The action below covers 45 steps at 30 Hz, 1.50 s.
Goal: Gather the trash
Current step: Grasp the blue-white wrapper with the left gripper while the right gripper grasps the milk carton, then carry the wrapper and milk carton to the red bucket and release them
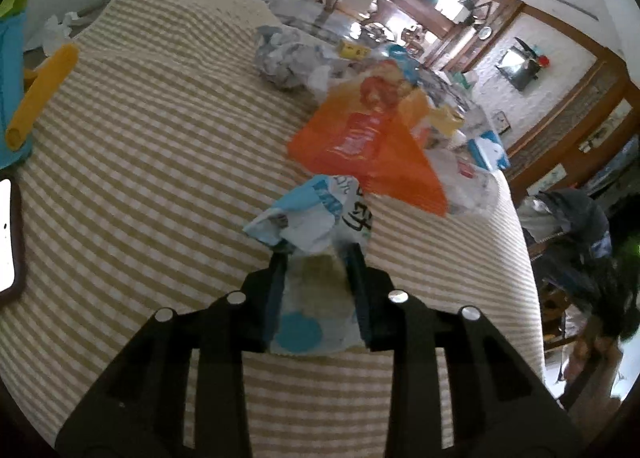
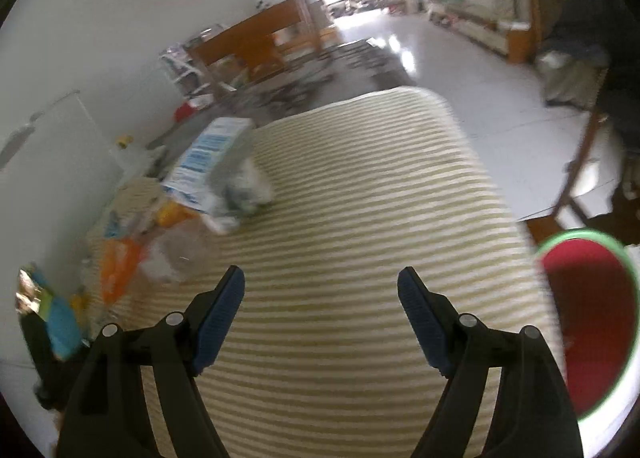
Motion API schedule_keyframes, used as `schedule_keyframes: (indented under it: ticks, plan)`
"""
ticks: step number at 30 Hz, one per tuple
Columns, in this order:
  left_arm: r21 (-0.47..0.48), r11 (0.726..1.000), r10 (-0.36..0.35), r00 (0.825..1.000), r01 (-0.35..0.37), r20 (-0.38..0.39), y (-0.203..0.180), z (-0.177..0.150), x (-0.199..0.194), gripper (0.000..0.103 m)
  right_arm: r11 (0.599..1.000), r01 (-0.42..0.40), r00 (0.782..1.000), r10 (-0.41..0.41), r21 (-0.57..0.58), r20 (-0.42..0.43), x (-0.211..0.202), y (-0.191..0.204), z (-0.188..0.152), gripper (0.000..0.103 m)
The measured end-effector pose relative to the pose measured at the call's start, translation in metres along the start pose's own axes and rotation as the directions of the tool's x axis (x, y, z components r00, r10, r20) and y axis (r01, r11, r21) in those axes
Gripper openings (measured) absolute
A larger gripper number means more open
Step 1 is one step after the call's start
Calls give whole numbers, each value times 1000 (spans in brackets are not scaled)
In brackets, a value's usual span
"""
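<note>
in the left wrist view, a yellow tube (image 1: 42, 95) lies at the left edge of a bed covered by a beige-and-white striped blanket (image 1: 160, 177), with a phone edge (image 1: 8, 234) just below it. at lower centre the left gripper (image 1: 318, 256) has its jaws drawn narrow on a crumpled blue-and-white wrapper (image 1: 312, 213), its pads pressing the wrapper's lower part. just beyond, right of centre, an orange plastic bag (image 1: 368, 153) lies among crumpled paper (image 1: 284, 57) and clear plastic. wooden furniture and a white wall fill the upper right. only the right wrist view shows a container: a red bin with a green rim (image 2: 592, 318) at the lower right edge, beside the bed; its contents cannot be made out. in that view the trash pile sits at left, a blue-and-white carton (image 2: 208, 161) topping the orange bag (image 2: 118, 270), while the right gripper (image 2: 322, 278) hovers over bare blanket (image 2: 360, 197) with jaws wide and nothing between them. a shiny white floor (image 2: 460, 69) runs to a bright doorway at the top.
</note>
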<state>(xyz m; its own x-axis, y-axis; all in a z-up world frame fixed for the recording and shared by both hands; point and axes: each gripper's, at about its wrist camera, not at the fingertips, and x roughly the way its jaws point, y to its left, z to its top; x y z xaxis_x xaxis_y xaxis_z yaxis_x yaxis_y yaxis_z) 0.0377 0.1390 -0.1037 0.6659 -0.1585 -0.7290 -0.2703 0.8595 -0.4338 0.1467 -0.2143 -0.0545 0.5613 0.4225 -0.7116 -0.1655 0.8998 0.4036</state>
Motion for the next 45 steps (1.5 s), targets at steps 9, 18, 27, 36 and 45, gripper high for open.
schedule_keyframes:
  ticks: [9, 18, 27, 36, 45]
  plan:
    - [2, 1000, -14, 1000, 14, 5, -1, -2, -7, 30, 998, -8, 1000, 10, 60, -29, 85, 93, 67, 86]
    - [-2, 1000, -9, 1000, 9, 1, 6, -3, -11, 30, 996, 93, 991, -92, 15, -98, 123, 112, 65, 59]
    - [-3, 1000, -11, 1000, 11, -21, 2, -7, -3, 39, 999, 9, 1000, -10, -50, -26, 56, 82, 51, 58]
    - [-13, 1000, -9, 1000, 9, -16, -1, -10, -3, 51, 984, 7, 1000, -11, -177, -21, -26, 48, 1, 58]
    - [9, 999, 40, 999, -40, -22, -5, -11, 7, 52, 997, 36, 999, -35, -74, 15, -29, 1, -39, 58]
